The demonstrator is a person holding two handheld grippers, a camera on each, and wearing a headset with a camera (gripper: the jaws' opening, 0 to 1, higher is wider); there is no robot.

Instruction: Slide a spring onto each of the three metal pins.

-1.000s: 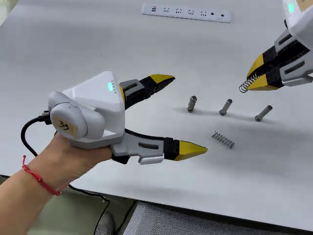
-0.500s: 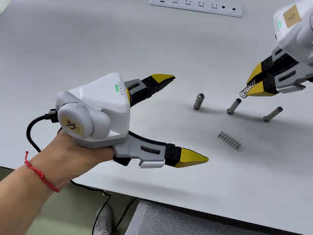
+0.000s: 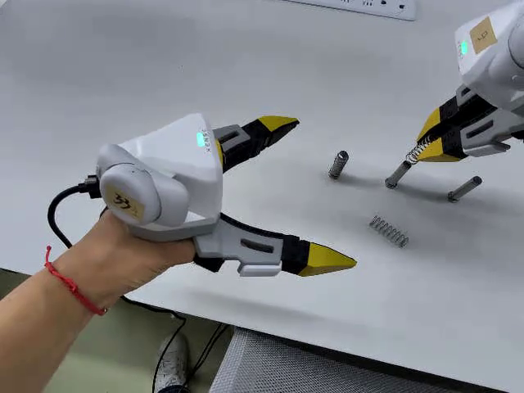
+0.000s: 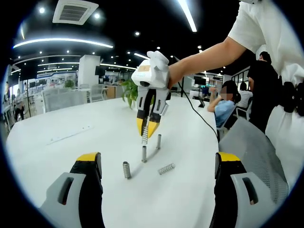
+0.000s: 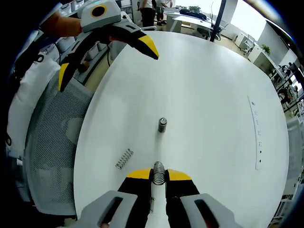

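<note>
R gripper (image 3: 429, 147) clamped on spring (image 3: 418, 151), frame right, just above mid pin (image 3: 398, 174). L gripper (image 3: 318, 193) jaws wide apart.

A white table (image 3: 147, 65) bears a white power strip (image 3: 360, 5) lying flat near its far edge. A grey mesh chair (image 3: 270, 368) stands just beside the near edge. In the left gripper view, a ceiling vent (image 4: 73, 10) and strip lights (image 4: 61, 42) hang over an open office. A plant (image 4: 128, 92) stands beyond the table, a seated person (image 4: 227, 107) is near the chair, and another person in black (image 4: 261, 85) stands behind.
</note>
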